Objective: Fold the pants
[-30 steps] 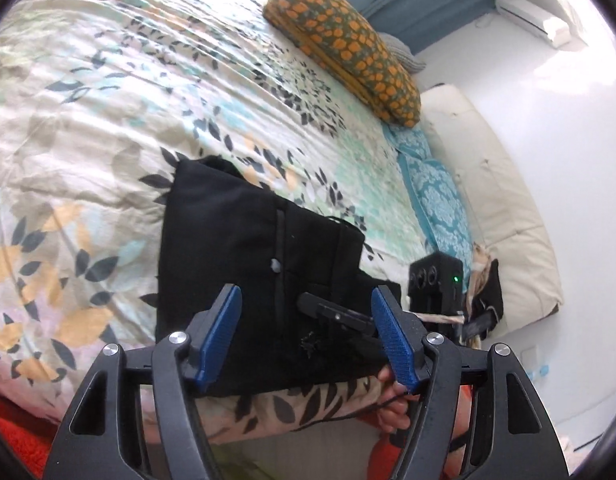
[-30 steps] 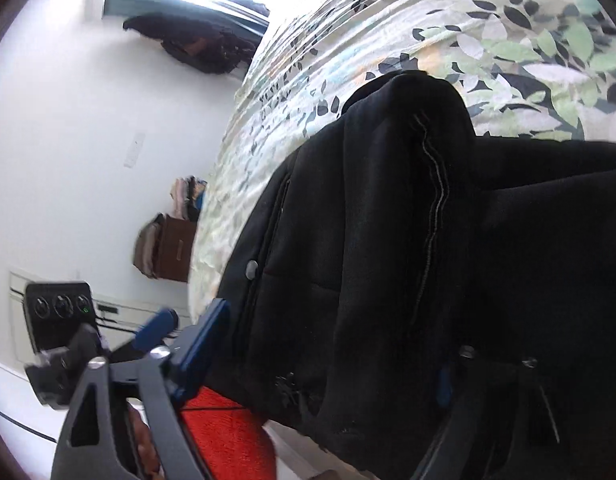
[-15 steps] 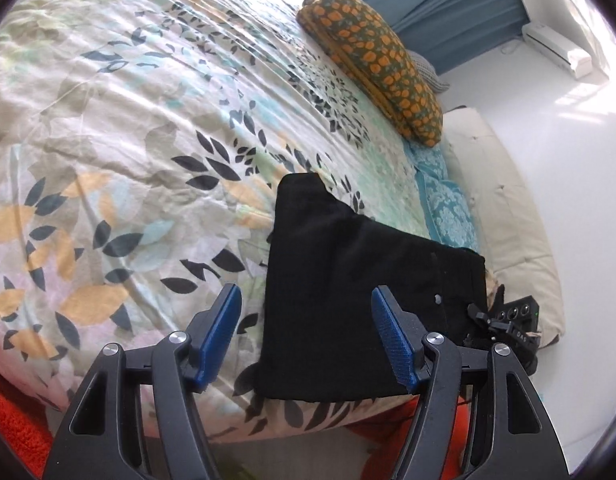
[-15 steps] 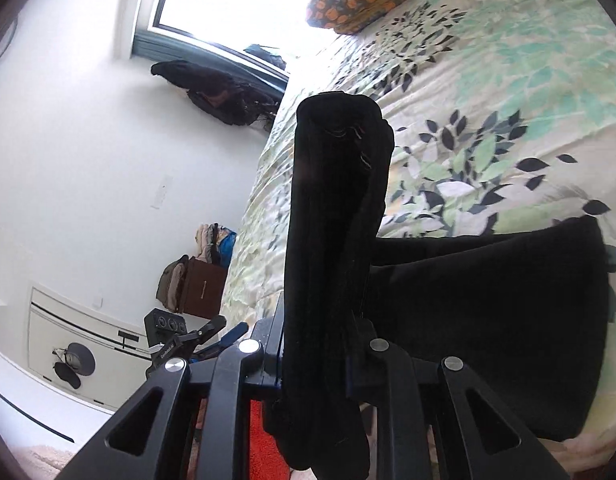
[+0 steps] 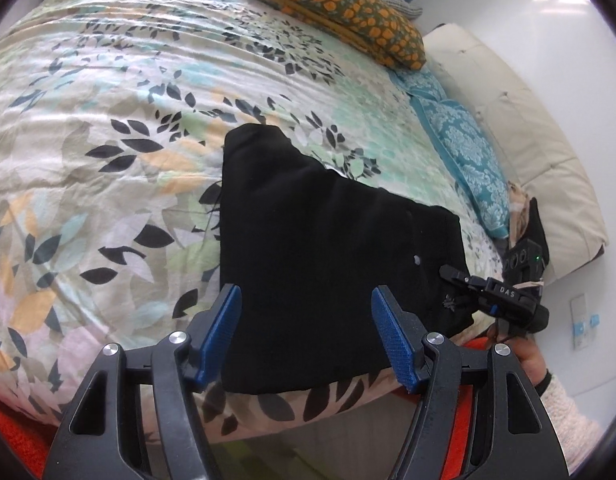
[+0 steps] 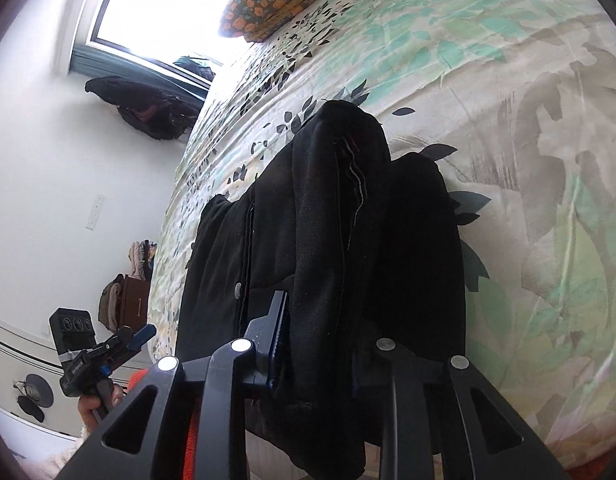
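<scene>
Currently the black pants are lying folded on the leaf-print bedspread, at the near edge of the bed, with the bundle's near end reaching the mattress edge. In the left wrist view its long axis is running from the near edge toward the far left, tapering to a rounded narrow end pointing away, while the wider end with a small pale button is sitting to the right. The left gripper is hovering above the near end with its blue pads spread wide, holding nothing. The right gripper is pinching a thick fold of the pants between its closed-in fingers, and a ridge of cloth is standing up along the tool's axis, pointing toward the far side. An orange-flowered pillow is lying at the far end of the bed, and a teal patterned cushion is lying along the right edge.
</scene>
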`<move>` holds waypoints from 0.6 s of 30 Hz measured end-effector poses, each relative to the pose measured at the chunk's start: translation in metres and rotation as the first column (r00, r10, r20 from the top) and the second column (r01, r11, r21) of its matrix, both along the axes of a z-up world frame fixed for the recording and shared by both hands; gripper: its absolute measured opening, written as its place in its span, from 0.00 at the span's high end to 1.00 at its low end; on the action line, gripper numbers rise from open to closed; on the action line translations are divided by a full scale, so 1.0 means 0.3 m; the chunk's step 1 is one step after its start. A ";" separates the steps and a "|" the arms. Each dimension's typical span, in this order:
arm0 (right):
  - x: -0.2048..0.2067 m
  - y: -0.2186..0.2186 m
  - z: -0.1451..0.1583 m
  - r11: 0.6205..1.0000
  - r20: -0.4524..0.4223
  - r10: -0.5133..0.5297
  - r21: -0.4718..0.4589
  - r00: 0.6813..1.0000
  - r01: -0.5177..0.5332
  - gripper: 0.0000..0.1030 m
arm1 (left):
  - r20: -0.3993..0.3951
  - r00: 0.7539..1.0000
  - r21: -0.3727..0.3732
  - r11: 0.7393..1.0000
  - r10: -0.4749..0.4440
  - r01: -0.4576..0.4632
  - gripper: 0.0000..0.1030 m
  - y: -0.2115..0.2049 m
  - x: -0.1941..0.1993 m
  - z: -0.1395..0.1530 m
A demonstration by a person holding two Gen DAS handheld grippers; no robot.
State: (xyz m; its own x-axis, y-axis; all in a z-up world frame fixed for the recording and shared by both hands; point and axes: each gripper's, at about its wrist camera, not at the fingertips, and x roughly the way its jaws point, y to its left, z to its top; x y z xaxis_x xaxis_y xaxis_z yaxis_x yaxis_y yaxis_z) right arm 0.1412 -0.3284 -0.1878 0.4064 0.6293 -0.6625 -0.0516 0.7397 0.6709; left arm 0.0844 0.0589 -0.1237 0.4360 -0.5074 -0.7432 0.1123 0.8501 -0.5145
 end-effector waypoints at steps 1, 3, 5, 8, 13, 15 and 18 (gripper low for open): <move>-0.002 0.009 0.024 1.000 0.020 0.006 -0.027 1.000 -0.005 0.77 | 0.002 1.000 0.010 1.000 -0.010 0.010 0.32 -0.020 0.000 -0.002; -0.013 0.019 0.079 0.999 0.073 0.022 -0.043 0.997 -0.019 0.79 | 0.008 0.999 0.025 0.999 -0.031 0.031 0.32 -0.058 -0.003 -0.003; -0.013 0.015 0.119 0.998 0.095 0.030 -0.053 0.995 -0.025 0.80 | 0.017 0.998 0.043 0.998 -0.054 0.053 0.32 -0.096 -0.011 0.001; -0.004 -0.050 0.082 0.998 0.068 -0.012 -0.057 0.998 0.016 0.81 | 0.038 0.995 0.085 0.993 -0.088 0.084 0.32 -0.145 -0.028 0.007; -0.035 -0.129 -0.026 0.994 -0.001 -0.079 -0.072 0.997 0.079 0.59 | 0.062 0.993 0.260 0.963 -0.097 0.078 0.32 -0.223 -0.026 -0.016; -0.055 -0.138 0.005 0.980 0.022 -0.119 -0.157 0.993 0.121 0.26 | 0.096 0.992 0.341 0.939 -0.080 0.043 0.32 -0.246 -0.022 -0.015; -0.118 -0.147 0.121 0.918 0.162 -0.165 -0.335 0.973 0.211 0.16 | 0.166 0.983 0.440 0.898 -0.079 -0.002 0.32 -0.278 -0.030 -0.015</move>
State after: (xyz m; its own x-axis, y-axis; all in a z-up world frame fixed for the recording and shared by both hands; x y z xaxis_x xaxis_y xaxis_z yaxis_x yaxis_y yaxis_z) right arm 0.1058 -0.3726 -0.1516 0.5902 0.2727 -0.7598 0.0431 0.9292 0.3670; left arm 0.0754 -0.0245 -0.1282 0.5666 -0.1683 -0.8066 0.2033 0.9772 -0.0611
